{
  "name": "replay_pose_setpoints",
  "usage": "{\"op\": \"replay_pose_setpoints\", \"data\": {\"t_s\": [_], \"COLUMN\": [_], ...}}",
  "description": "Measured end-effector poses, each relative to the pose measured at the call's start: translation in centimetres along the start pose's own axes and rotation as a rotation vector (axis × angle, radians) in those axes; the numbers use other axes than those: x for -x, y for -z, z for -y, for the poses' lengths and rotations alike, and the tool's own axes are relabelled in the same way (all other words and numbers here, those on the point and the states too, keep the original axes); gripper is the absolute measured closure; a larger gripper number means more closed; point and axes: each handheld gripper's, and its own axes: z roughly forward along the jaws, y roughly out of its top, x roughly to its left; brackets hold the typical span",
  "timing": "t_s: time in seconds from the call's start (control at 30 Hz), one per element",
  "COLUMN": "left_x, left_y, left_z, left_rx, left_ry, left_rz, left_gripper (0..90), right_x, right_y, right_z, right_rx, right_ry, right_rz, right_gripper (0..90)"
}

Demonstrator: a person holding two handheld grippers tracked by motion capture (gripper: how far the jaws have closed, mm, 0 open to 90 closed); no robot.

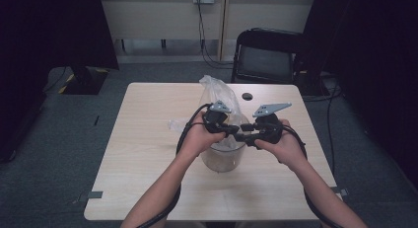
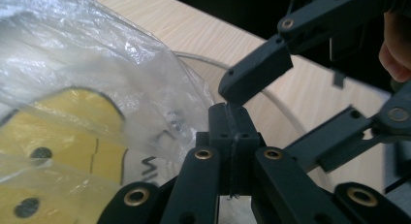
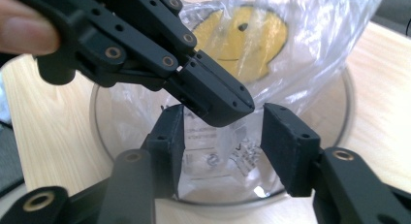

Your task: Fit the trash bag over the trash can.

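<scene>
I'm at the desk (image 1: 148, 139) with both hands over a clear round jar (image 1: 223, 156) that stands near the middle of it. My left hand-held gripper (image 1: 231, 131) is above the jar's mouth, and in its own view its two jaws are pressed flat together, nothing visible between them at the tips. Right beside them a clear plastic bag (image 2: 87, 88) bulges out of the jar, printed with a yellow smiley face (image 2: 63, 132). My right hand-held gripper (image 1: 246, 135) comes in from the other side, tip to tip with the left one. In the right gripper view (image 3: 223, 136) its jaws stand well apart, straddling the lower crumpled part of the bag (image 3: 271, 44) inside the jar (image 3: 339, 132), not touching the plastic that I can tell. The left hand-held gripper (image 3: 232, 105) slants down across that view from the upper left, its closed tip just above the gap between my right jaws. From the high view the bag (image 1: 217, 92) rises out of the jar toward the far side of the desk. A black chair (image 1: 266, 53) stands beyond the far edge, and a small dark round spot (image 1: 247, 96) sits on the desktop near the bag.
</scene>
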Motion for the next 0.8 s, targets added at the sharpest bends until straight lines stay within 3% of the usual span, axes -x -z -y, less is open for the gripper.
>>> {"op": "replay_pose_setpoints", "data": {"t_s": [0.1, 0.2, 0.43, 0.57, 0.67, 0.8], "left_x": [0.0, 0.1, 0.6, 0.6, 0.5, 0.4], "left_y": [-0.1, -0.1, -0.7, -1.2, -1.4, -1.3], "left_z": [0.2, 0.3, 0.3, 0.4, 0.4, 0.6], "left_rx": [-0.009, -0.022, -0.053, -0.067, -0.075, -0.071], "left_ry": [0.001, -0.012, -0.042, -0.054, -0.053, -0.053], "left_rz": [0.01, 0.015, 0.066, 0.08, 0.088, 0.087], "left_gripper": [90.0, 90.0, 90.0, 90.0, 90.0, 90.0], "right_x": [0.6, 1.6, 3.9, 4.8, 4.9, 4.9], "right_y": [0.5, 0.9, -0.9, -1.9, -2.9, -3.7], "right_z": [-0.4, -0.9, -2.0, -2.9, -3.6, -3.9], "right_rx": [0.036, 0.081, 0.107, 0.16, 0.167, 0.139], "right_ry": [-0.02, -0.078, -0.152, -0.208, -0.224, -0.218], "right_rz": [0.02, 0.045, 0.15, 0.132, 0.121, 0.118], "right_gripper": [46.1, 45.3, 46.4, 52.3, 56.9, 75.2]}}
